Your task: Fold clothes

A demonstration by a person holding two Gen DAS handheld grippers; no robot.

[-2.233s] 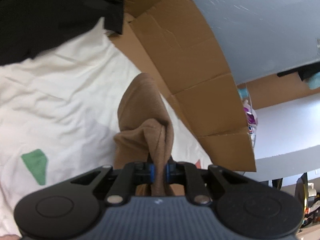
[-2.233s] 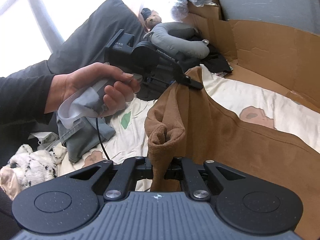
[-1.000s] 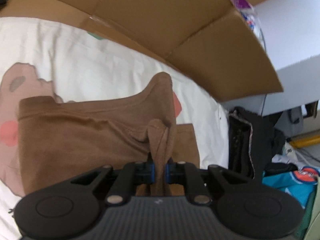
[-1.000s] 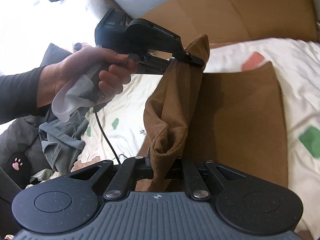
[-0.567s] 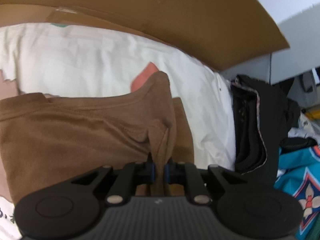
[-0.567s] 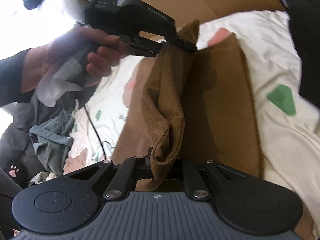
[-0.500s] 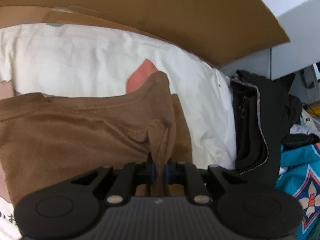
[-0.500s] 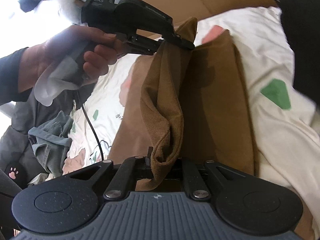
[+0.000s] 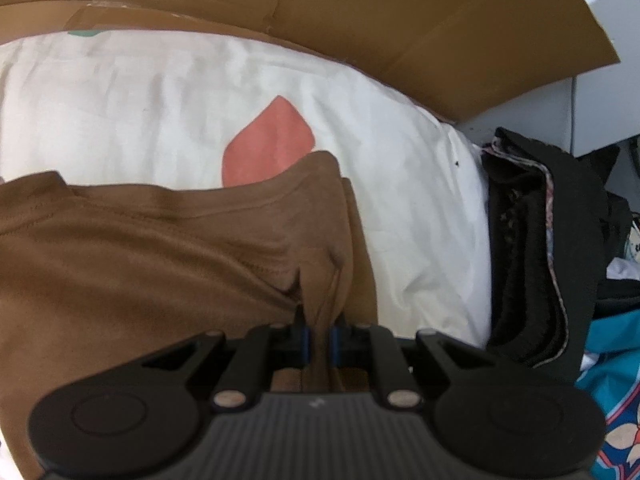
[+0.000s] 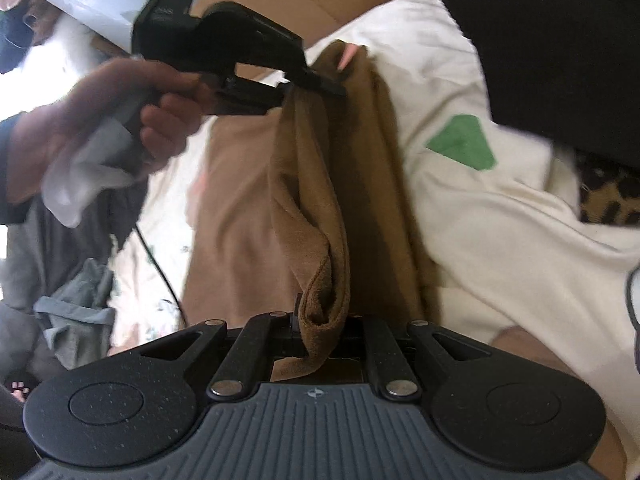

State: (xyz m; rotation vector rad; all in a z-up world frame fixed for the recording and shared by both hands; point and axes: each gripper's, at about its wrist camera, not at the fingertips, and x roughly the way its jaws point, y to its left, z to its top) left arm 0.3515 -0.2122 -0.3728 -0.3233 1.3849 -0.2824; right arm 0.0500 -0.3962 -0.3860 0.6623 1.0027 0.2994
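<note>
A brown garment (image 9: 140, 264) lies partly folded on a white bedsheet (image 9: 160, 92) printed with coloured shapes. My left gripper (image 9: 318, 338) is shut on a bunched corner of it, near the sheet's right side. In the right wrist view my right gripper (image 10: 324, 332) is shut on another corner of the brown garment (image 10: 308, 208). The held edge stretches, raised, from it to the left gripper (image 10: 320, 84), which a hand (image 10: 120, 120) holds. Under that edge the lower layer of the garment lies flat.
Brown cardboard (image 9: 360, 12) stands along the far side of the bed. A pile of folded black clothes (image 9: 536, 248) lies right of the sheet, with teal fabric (image 9: 616, 380) beyond. Grey clothes (image 10: 72, 320) lie at the left in the right wrist view. A dark garment (image 10: 560, 40) fills the upper right.
Both grippers have carried the held brown edge across and lower over the flat layer. The garment's far edge now lies lower, uncovering the pink patch, and the black pile has come closer.
</note>
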